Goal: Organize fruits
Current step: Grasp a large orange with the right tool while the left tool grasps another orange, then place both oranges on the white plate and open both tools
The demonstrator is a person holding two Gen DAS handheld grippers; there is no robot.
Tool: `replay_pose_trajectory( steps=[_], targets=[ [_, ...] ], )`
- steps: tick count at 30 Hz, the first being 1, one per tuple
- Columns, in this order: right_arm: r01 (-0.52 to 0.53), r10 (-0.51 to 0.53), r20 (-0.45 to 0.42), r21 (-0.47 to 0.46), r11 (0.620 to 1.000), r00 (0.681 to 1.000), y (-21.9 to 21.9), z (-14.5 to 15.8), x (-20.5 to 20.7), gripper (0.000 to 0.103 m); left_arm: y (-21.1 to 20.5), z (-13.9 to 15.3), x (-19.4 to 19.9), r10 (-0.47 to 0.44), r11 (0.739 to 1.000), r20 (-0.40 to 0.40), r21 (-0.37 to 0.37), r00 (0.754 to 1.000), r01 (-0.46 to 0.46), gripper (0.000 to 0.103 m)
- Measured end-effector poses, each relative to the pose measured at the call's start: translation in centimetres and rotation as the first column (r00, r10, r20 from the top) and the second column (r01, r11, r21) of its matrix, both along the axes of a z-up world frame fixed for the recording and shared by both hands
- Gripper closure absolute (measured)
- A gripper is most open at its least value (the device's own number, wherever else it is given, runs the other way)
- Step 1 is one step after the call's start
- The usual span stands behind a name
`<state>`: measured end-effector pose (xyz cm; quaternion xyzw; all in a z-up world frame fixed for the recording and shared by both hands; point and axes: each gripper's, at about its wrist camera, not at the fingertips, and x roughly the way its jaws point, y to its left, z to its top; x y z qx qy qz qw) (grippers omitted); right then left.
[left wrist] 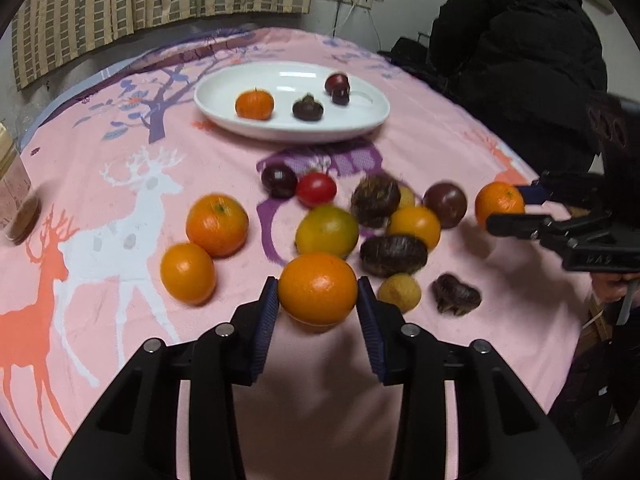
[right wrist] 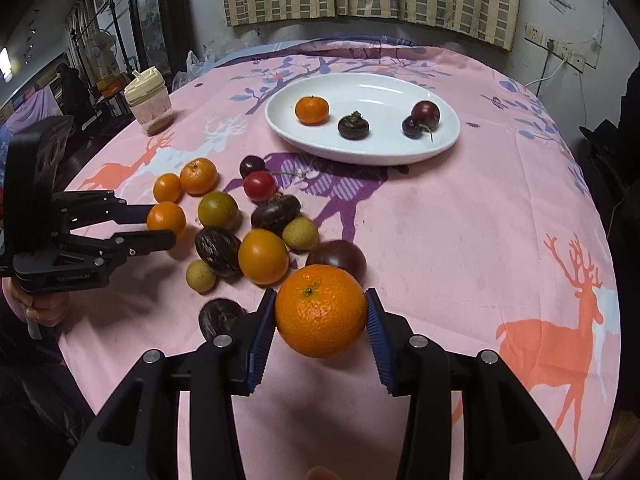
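Note:
My left gripper (left wrist: 318, 300) is shut on an orange (left wrist: 317, 288) at the near edge of a heap of fruit (left wrist: 352, 220) on the pink cloth. It also shows in the right wrist view (right wrist: 160, 226), holding that orange (right wrist: 166, 219). My right gripper (right wrist: 320, 320) is shut on a larger orange (right wrist: 321, 310), just above the cloth. It shows in the left wrist view (left wrist: 508, 210) with its orange (left wrist: 499, 204). A white oval plate (right wrist: 448, 136) farther back holds a small orange (right wrist: 311, 110), a dark chestnut-like fruit (right wrist: 353, 127) and two dark cherries (right wrist: 420, 119).
A jar with a cream lid (right wrist: 149, 102) stands at the table's left side. A person in black (left wrist: 516, 48) stands by the table's far right. Wall sockets with cables (right wrist: 560, 50) sit behind. Loose oranges (left wrist: 204, 244), a red tomato (left wrist: 316, 189) and dark fruits lie mid-table.

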<state>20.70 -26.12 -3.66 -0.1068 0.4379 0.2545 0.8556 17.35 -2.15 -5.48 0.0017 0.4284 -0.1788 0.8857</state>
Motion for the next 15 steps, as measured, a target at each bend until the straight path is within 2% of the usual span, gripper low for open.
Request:
replay_pose_trajectory(
  steps=[4,7,10,12,15],
  targets=[
    [0.024,-0.025,0.039,0.011,1.000,0.999,1.2,1.3,2.0,0.059,0.1,3.2,2.1,0.008,0.999,0.067,-0.041,0.998,-0.005,0.064],
    [0.070,-0.071,0.081,0.015,0.997,0.994,2.3,2.1,4.8,0.059,-0.8,5.2,5.6,0.033,0.998,0.113,-0.049,0.993,-0.027,0.064],
    [0.116,-0.117,0.104,0.014,0.993,0.988,3.3,2.2,8.3,0.059,-1.5,6.2,10.0,0.059,0.997,0.118,-0.064,0.991,-0.052,0.064],
    [0.138,-0.137,0.102,0.007,0.990,0.985,3.8,1.8,10.6,0.059,-2.2,6.2,12.7,0.079,0.997,0.119,-0.033,0.990,-0.076,0.064],
    [0.153,-0.153,0.074,0.011,0.988,0.985,4.3,0.9,13.9,0.059,-2.8,5.4,17.0,0.094,0.996,0.080,-0.004,0.992,-0.094,0.064]
  ],
)
